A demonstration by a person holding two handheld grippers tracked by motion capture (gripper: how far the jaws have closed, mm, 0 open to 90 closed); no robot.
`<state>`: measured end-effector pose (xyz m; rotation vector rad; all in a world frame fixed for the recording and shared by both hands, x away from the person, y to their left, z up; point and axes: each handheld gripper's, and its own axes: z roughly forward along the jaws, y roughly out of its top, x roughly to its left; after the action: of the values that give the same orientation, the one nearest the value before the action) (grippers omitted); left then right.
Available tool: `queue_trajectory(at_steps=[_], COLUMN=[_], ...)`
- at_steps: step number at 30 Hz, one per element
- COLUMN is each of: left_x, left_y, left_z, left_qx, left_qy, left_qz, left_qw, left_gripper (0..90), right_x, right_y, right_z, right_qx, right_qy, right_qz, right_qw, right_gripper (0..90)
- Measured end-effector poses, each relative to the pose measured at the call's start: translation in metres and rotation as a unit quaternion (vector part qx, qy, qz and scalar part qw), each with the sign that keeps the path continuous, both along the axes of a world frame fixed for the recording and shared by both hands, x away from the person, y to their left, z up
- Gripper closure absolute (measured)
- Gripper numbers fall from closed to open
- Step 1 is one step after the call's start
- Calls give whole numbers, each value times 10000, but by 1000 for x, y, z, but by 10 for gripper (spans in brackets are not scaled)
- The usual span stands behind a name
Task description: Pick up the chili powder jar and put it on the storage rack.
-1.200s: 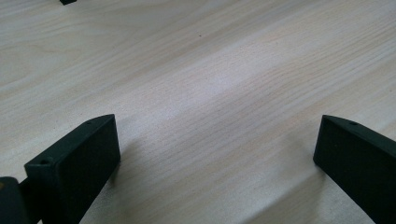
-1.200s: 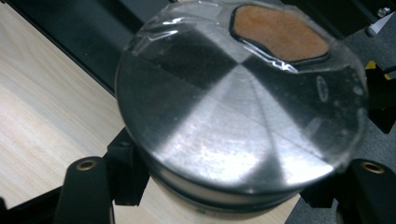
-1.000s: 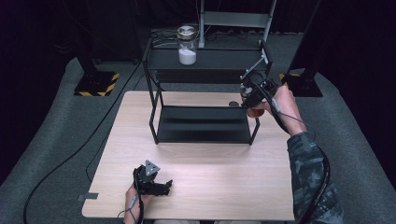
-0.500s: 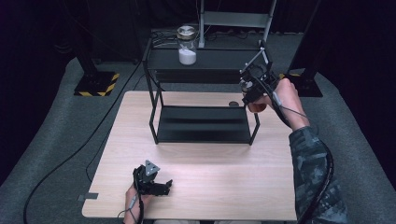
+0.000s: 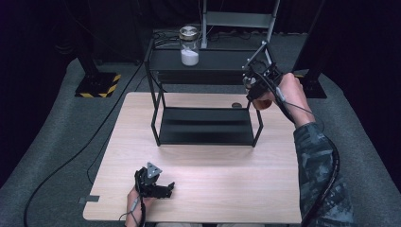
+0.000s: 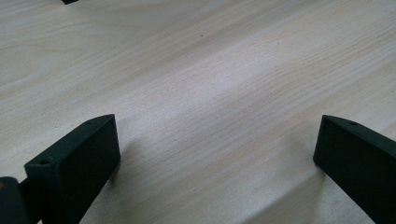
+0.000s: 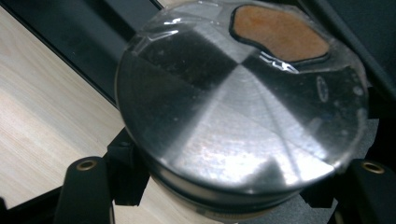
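You are working in a lab-style recording studio, not a home or a shop. Black curtains close off the back and both sides, and grey carpet (image 5: pixel 56 142) covers the floor. Your pale wood-grain desk (image 5: pixel 198 189) stands alone in the middle, bare but for a black two-tier metal shelf rack (image 5: pixel 205 94) at its far edge. Off the desk's far left corner a black stand foot marked with yellow-and-black hazard stripes (image 5: pixel 97 85) sits on the carpet. A black cable (image 5: pixel 80 151) trails across the floor past the desk's left edge, and a grey metal frame (image 5: pixel 239 21) rises behind the rack.
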<state>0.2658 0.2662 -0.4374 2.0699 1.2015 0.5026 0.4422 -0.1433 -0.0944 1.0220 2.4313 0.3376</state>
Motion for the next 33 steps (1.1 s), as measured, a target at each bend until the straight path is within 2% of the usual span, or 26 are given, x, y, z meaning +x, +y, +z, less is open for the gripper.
queue_trajectory(at_steps=[33], left_x=[0], left_y=[0], left_z=[0], left_qx=[4], left_qy=[2], left_qz=[-4], left_qw=[10000], left_gripper=[0], right_x=[-3], right_y=[17], right_z=[34], right_qx=[-170], right_qy=[-431], right_qz=[-139], right_qw=[9988], right_gripper=[306])
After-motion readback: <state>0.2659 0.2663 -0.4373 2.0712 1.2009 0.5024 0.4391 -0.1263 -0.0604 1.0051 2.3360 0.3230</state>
